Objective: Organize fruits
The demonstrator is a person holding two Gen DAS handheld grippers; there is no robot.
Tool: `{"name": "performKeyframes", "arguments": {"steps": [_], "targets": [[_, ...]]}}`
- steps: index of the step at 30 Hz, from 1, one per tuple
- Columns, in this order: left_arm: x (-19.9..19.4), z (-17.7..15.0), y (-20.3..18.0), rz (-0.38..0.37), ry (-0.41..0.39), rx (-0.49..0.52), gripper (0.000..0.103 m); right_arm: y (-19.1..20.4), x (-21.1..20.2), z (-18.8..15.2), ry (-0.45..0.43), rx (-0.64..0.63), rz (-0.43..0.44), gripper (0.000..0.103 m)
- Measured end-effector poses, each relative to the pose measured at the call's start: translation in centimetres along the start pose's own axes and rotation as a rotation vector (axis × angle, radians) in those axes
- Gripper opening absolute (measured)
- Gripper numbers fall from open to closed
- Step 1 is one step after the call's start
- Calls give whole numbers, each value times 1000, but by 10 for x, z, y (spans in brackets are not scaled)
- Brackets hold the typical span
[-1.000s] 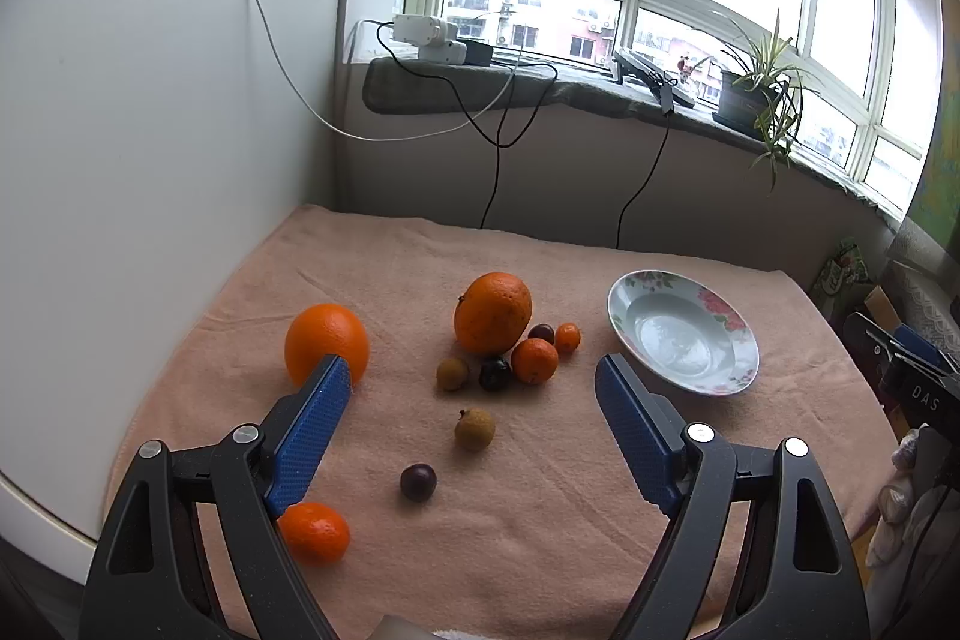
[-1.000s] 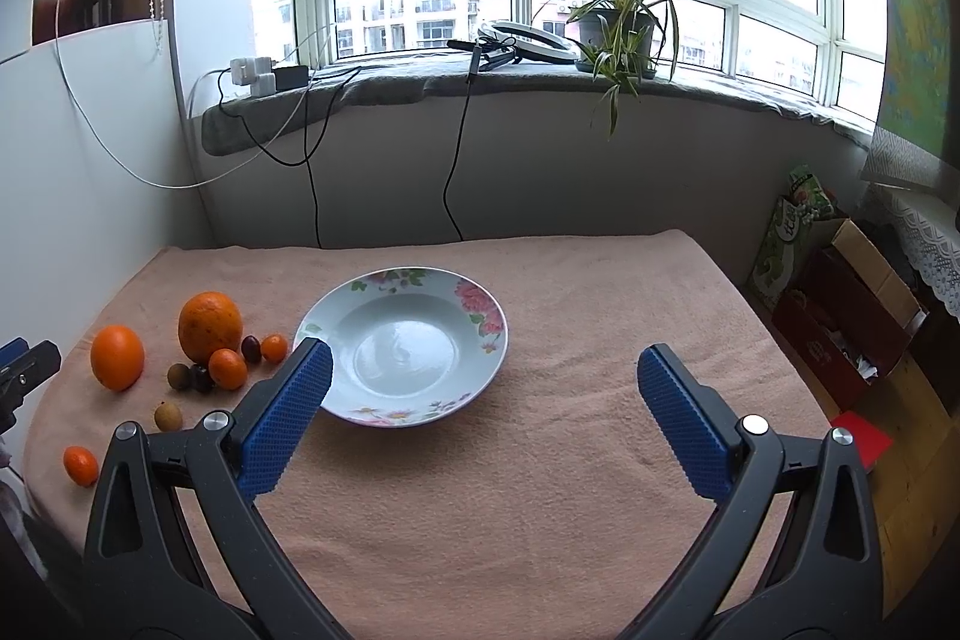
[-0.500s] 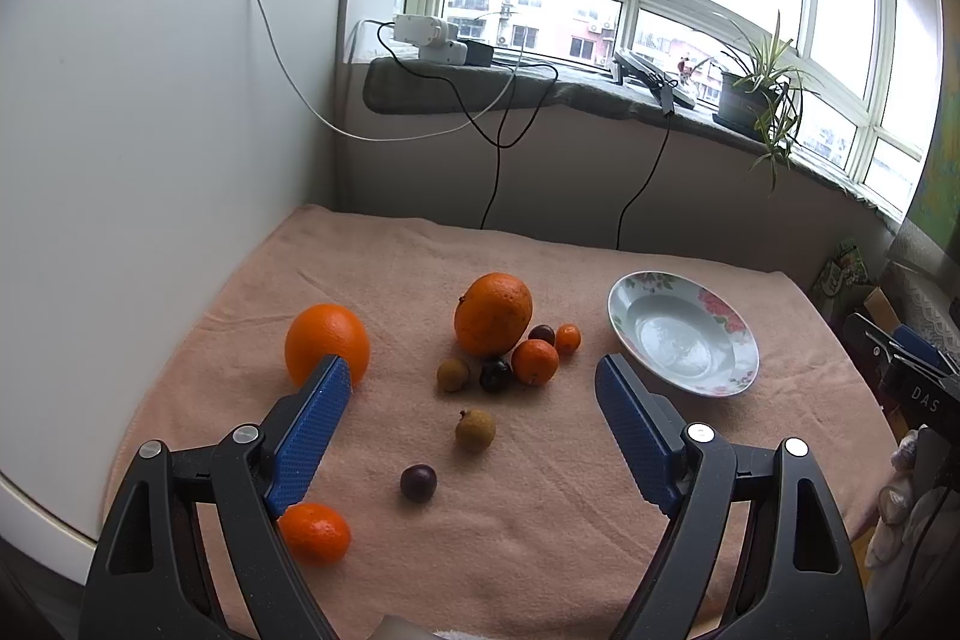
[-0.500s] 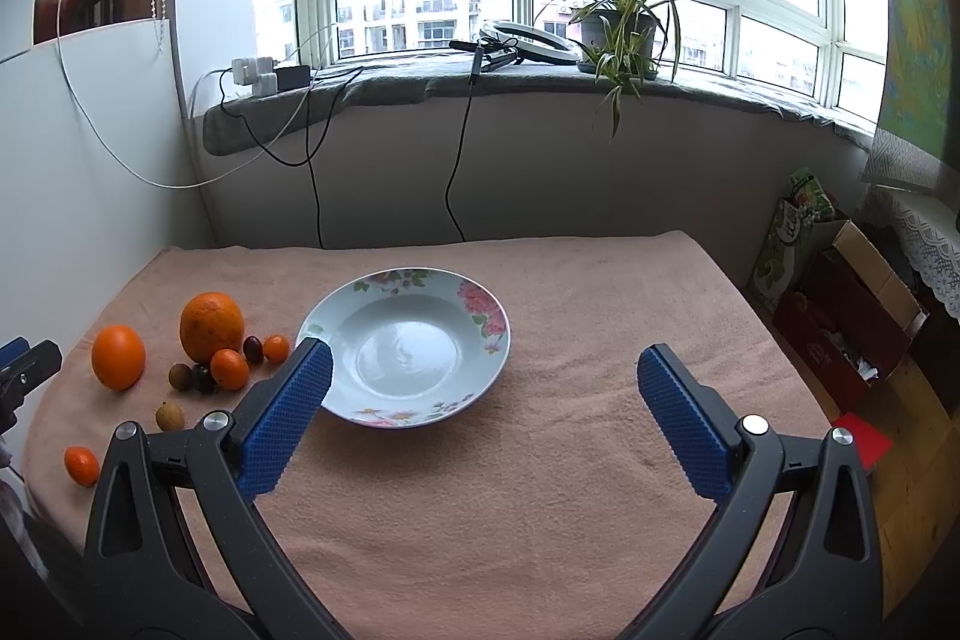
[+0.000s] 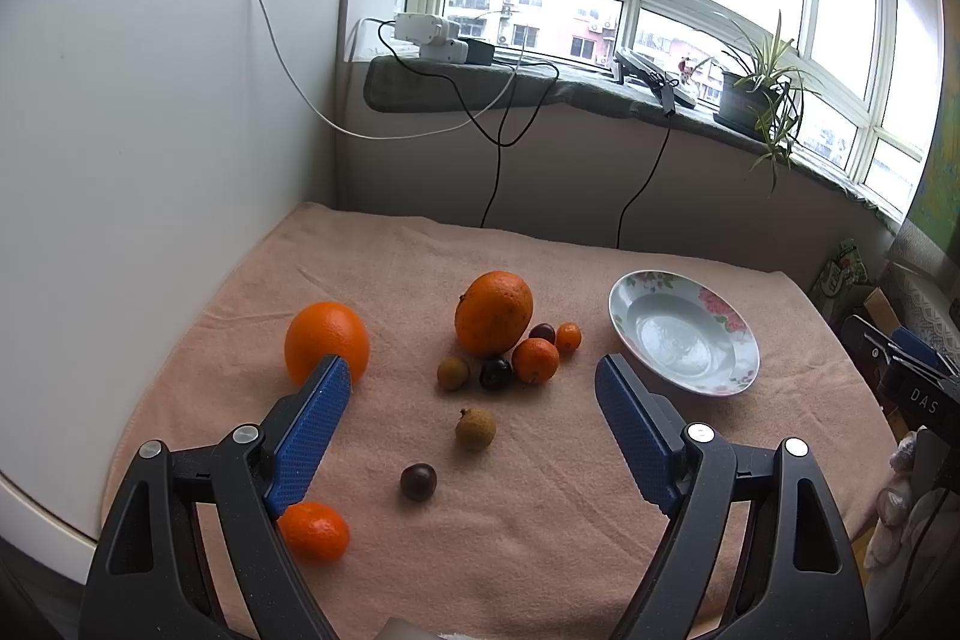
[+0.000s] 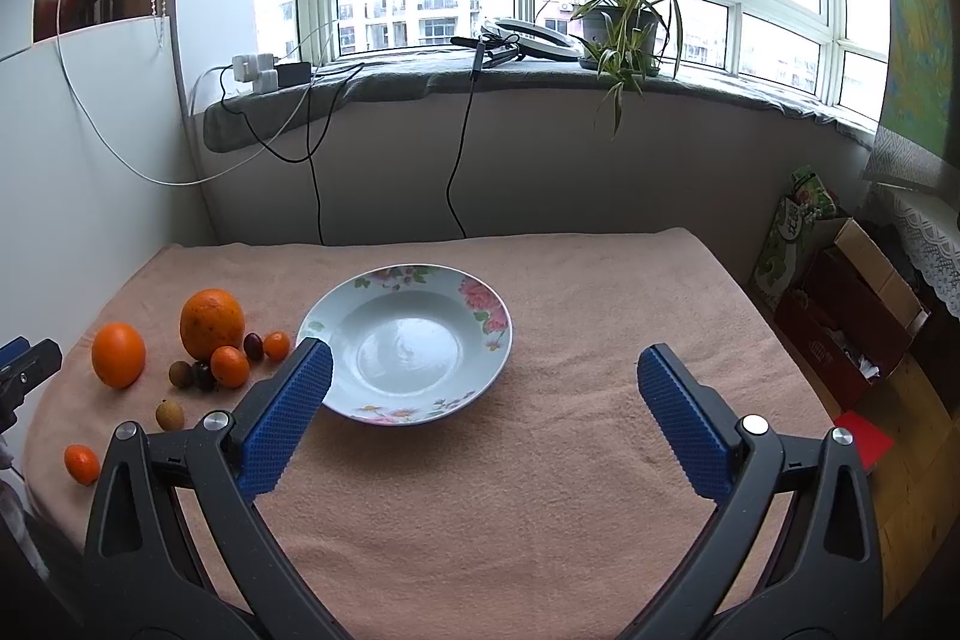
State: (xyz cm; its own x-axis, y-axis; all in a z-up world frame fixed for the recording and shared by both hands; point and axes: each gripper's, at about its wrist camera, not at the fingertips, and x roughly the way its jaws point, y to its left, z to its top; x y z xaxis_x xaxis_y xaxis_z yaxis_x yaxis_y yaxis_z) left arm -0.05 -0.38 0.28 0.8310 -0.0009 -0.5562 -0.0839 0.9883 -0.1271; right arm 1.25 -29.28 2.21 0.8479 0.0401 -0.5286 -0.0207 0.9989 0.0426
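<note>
An empty floral plate (image 5: 684, 334) (image 6: 408, 340) sits on the pink cloth. Left of it lie several fruits: a big rough orange (image 5: 493, 311) (image 6: 211, 322), a smooth orange (image 5: 326, 342) (image 6: 118, 354), small tangerines (image 5: 535, 359), a near tangerine (image 5: 313, 531) (image 6: 81, 462), dark plums (image 5: 418, 481) and brown longans (image 5: 475, 428). My left gripper (image 5: 471, 391) is open and empty, held above the fruits. My right gripper (image 6: 480, 373) is open and empty, in front of the plate.
A white panel (image 5: 150, 130) walls the table's left side. Black cables (image 5: 498, 160) hang from the windowsill with a potted plant (image 6: 618, 22). Boxes (image 6: 852, 304) stand on the floor at the right. The cloth's right edge drops off.
Both views shifted very slightly; the grippers stay open and nothing on the table moved.
</note>
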Motion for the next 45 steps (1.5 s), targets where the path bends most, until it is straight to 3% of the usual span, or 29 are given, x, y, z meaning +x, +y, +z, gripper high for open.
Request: {"name": "performKeyframes", "arguments": {"steps": [16, 33, 43, 45], "targets": [[0, -4, 11, 17, 6, -15, 84, 7, 9, -3, 21, -22, 54, 103], [-15, -20, 52, 91, 16, -56, 83, 53, 32, -9, 80, -107, 307, 103], [-13, -49, 89, 131, 91, -127, 79, 96, 48, -17, 139, -188, 445, 100], [-11, -54, 92, 125, 109, -137, 74, 108, 51, -19, 159, -212, 475, 97]]}}
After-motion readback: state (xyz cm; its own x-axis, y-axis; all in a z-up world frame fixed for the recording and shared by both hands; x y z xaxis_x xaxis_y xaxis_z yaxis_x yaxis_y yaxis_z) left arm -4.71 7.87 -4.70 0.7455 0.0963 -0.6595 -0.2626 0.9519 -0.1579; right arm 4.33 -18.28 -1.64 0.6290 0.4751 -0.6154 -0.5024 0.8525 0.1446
